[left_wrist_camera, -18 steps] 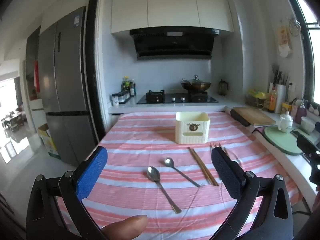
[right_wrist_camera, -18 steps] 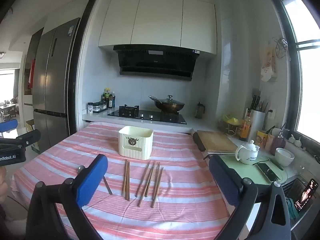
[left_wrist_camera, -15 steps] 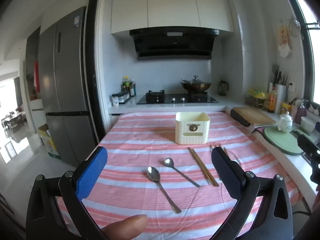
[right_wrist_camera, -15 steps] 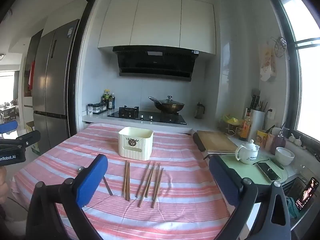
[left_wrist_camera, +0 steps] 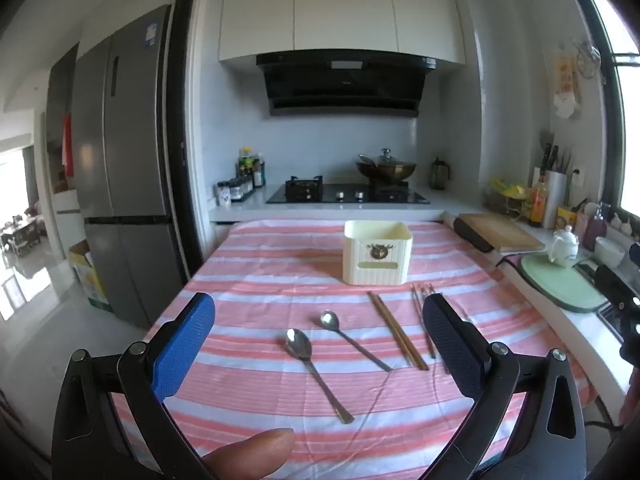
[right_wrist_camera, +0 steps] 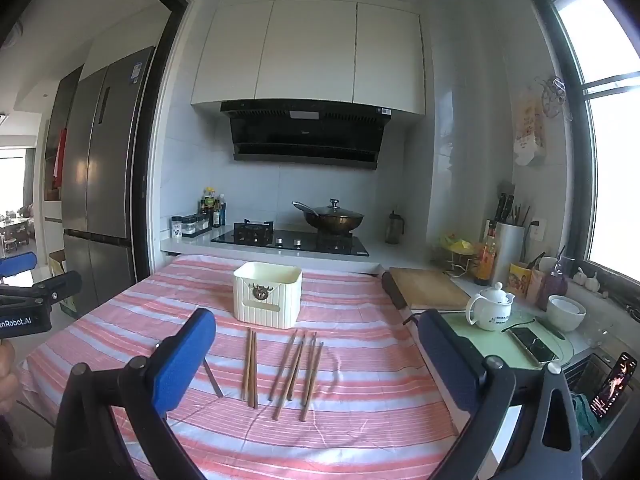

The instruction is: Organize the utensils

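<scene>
Two metal spoons [left_wrist_camera: 316, 368] [left_wrist_camera: 352, 340] lie on the pink striped tablecloth [left_wrist_camera: 260, 280], in front of my open left gripper [left_wrist_camera: 318, 344], which hovers above them and holds nothing. Several wooden chopsticks [right_wrist_camera: 294, 368] lie side by side, a pair [right_wrist_camera: 250, 368] to their left. They rest under my open right gripper [right_wrist_camera: 316, 356], which is also empty. A cream utensil box [right_wrist_camera: 267, 294] [left_wrist_camera: 377, 252] stands upright behind the chopsticks. One spoon handle [right_wrist_camera: 212, 378] shows beside the right gripper's left finger.
A wooden cutting board [right_wrist_camera: 426, 288], a white teapot [right_wrist_camera: 490, 308], a bowl [right_wrist_camera: 566, 312] and a phone [right_wrist_camera: 534, 346] sit on the counter at right. The stove with a wok [right_wrist_camera: 334, 218] stands behind the table. A fridge [left_wrist_camera: 120, 160] is at left.
</scene>
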